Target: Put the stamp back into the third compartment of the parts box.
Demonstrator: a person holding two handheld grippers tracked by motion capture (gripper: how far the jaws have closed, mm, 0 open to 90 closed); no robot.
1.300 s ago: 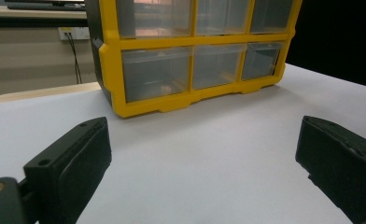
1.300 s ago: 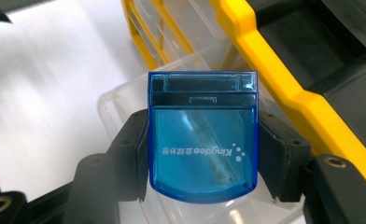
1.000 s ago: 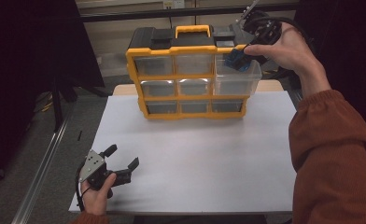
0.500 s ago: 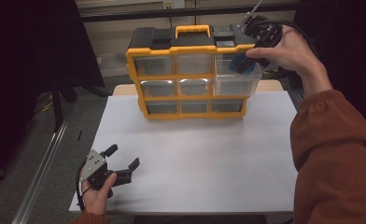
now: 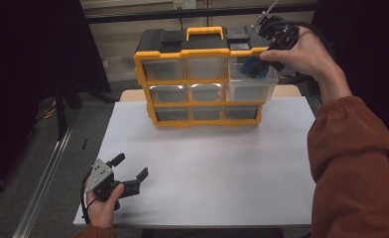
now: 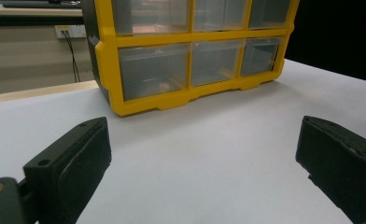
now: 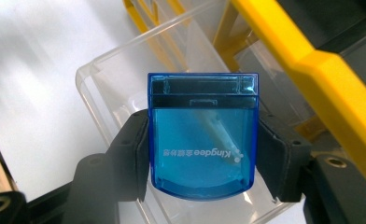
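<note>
The blue case (image 7: 202, 135) is clamped between the jaws of the right claw (image 7: 202, 154), held over the pulled-out clear drawer (image 7: 125, 84) at the top right of the yellow organiser (image 5: 202, 52). It is not yet set down; lowering and letting go seem left. Near the worktop's (image 5: 207, 163) front edge, the left claw (image 5: 128, 173) rests with jaws apart, holding nothing. The case's contents are hard to make out, perhaps a pale stick.
</note>
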